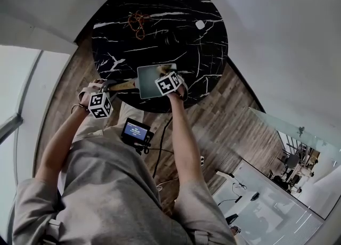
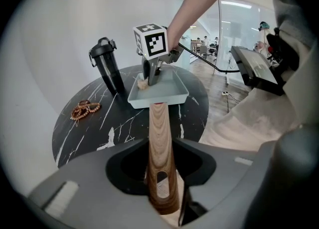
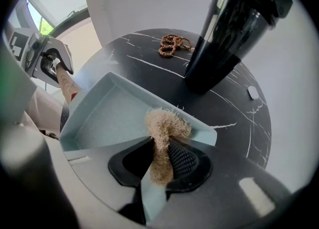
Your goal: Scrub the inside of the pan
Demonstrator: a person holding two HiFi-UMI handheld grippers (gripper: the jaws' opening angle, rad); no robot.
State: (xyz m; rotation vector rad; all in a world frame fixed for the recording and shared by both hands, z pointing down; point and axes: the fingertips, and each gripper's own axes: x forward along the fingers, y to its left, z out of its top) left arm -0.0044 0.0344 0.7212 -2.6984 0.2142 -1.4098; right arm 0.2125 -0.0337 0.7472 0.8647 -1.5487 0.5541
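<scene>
A square pale blue-grey pan with a wooden handle sits at the near edge of the round black marble table. My left gripper is shut on the handle's end, seen at the left in the head view as my left gripper. My right gripper points steeply down into the pan and is shut on a tan fibrous scrubber. The scrubber's tuft presses against a side wall inside the pan. From the left gripper view, the right gripper stands over the pan's far left corner.
A black tumbler stands on the table behind the pan. A brown bead bracelet and a small white disc lie farther back. A device with a lit screen hangs at the person's waist. Wood floor surrounds the table.
</scene>
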